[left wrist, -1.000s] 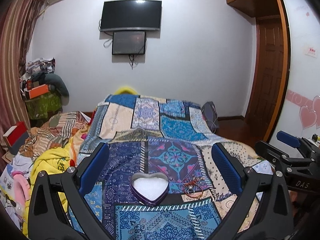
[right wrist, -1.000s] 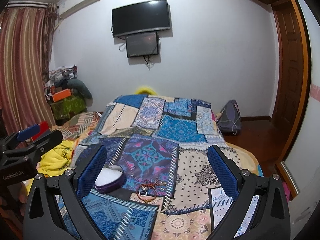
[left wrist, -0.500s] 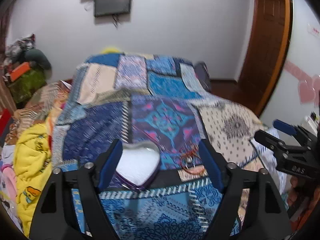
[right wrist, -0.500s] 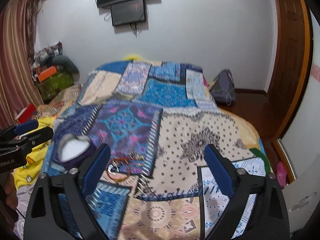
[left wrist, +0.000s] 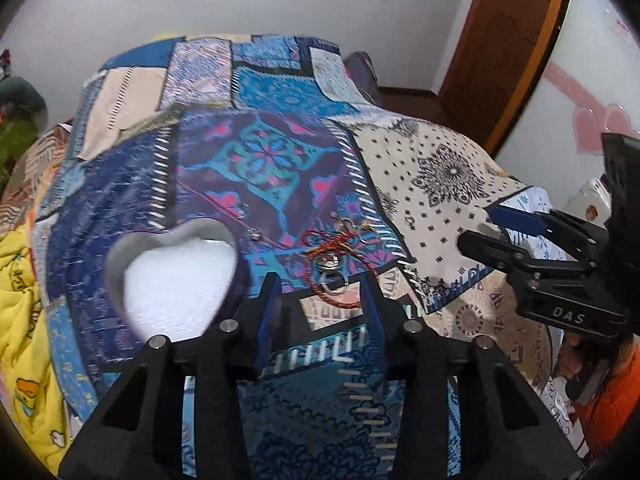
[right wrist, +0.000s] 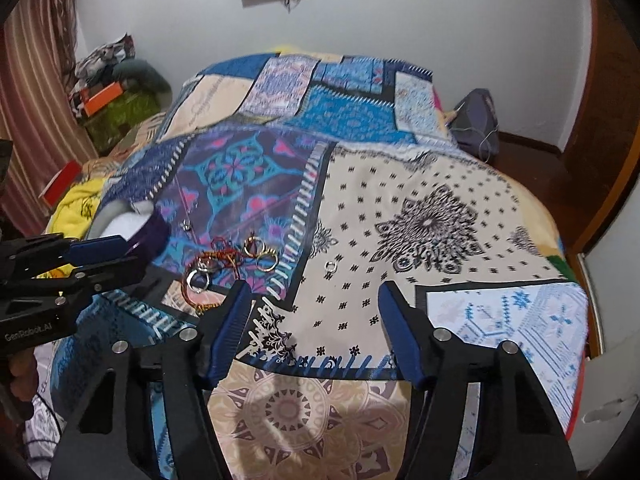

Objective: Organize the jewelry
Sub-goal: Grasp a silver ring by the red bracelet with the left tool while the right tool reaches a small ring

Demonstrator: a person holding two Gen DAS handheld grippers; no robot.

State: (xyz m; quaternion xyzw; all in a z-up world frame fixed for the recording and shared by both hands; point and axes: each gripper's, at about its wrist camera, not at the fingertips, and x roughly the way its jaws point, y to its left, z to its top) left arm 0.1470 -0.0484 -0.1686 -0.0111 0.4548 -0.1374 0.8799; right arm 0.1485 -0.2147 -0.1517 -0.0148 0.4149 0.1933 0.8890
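A purple heart-shaped box (left wrist: 176, 276) with white lining lies open on the patchwork bedspread (left wrist: 260, 160); its rim shows in the right wrist view (right wrist: 132, 224). A pile of jewelry (left wrist: 332, 268) with red cord bracelets and silver and gold rings lies right of it, also seen in the right wrist view (right wrist: 224, 268). A single small ring (right wrist: 330, 266) lies apart on the cream patch. My left gripper (left wrist: 322, 296) is open, half-closed, just short of the pile. My right gripper (right wrist: 316, 308) is open and empty above the cream patch.
A yellow blanket (left wrist: 20, 320) lies at the bed's left side. A dark bag (right wrist: 476, 120) sits on the floor by the far right of the bed. A wooden door (left wrist: 512, 40) stands at the right. Clutter (right wrist: 112, 92) is piled in the left corner.
Both grippers have tilted down and come closer to the bed. The left gripper's fingers have narrowed and now frame the jewelry pile. The right gripper's fingers have narrowed somewhat.
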